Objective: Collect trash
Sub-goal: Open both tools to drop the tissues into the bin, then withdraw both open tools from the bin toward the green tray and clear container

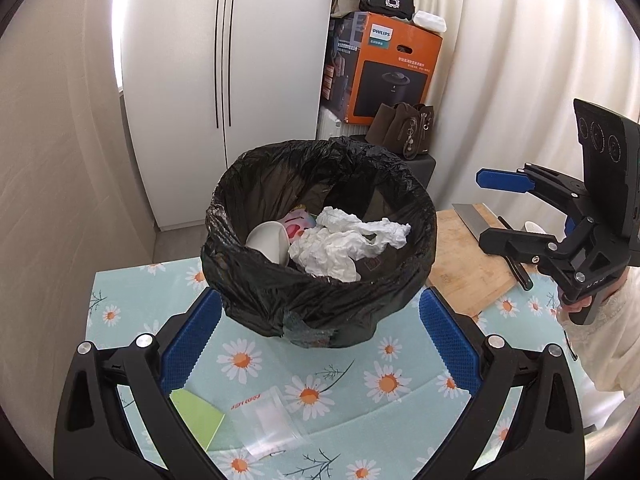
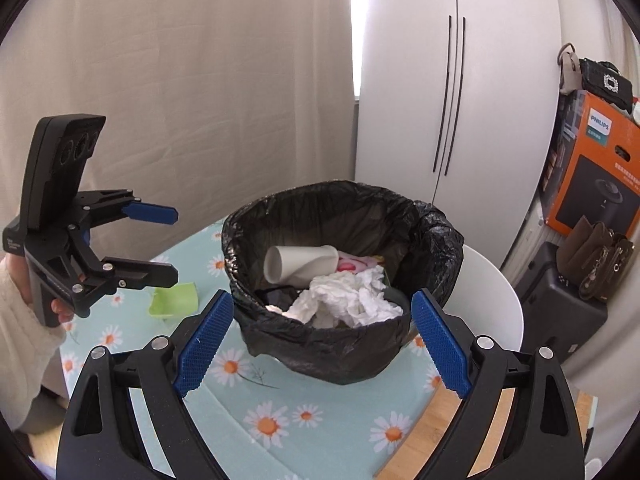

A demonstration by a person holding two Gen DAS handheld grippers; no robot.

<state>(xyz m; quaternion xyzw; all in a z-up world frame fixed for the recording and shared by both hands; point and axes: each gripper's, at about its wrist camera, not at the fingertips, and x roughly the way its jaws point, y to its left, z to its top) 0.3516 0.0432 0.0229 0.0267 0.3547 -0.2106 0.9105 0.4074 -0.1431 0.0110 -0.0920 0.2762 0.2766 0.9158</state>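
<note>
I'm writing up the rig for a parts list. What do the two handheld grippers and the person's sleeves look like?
Both match. The left gripper and the right gripper are black plastic frames with silver pivot bolts and two fingers faced with blue ribbed pads. Each has a pistol-style handle and carries an upright black camera module with round lenses. The person wears fuzzy cream-white knit sleeves. No cables are visible.

We see a black bin liner holding white crumpled tissue and a white cup. The bench wears pale blue cloth with white, orange-centred daisies. At seven o'clock lies a lime-green scrap. Gripper pads are blue.
</note>
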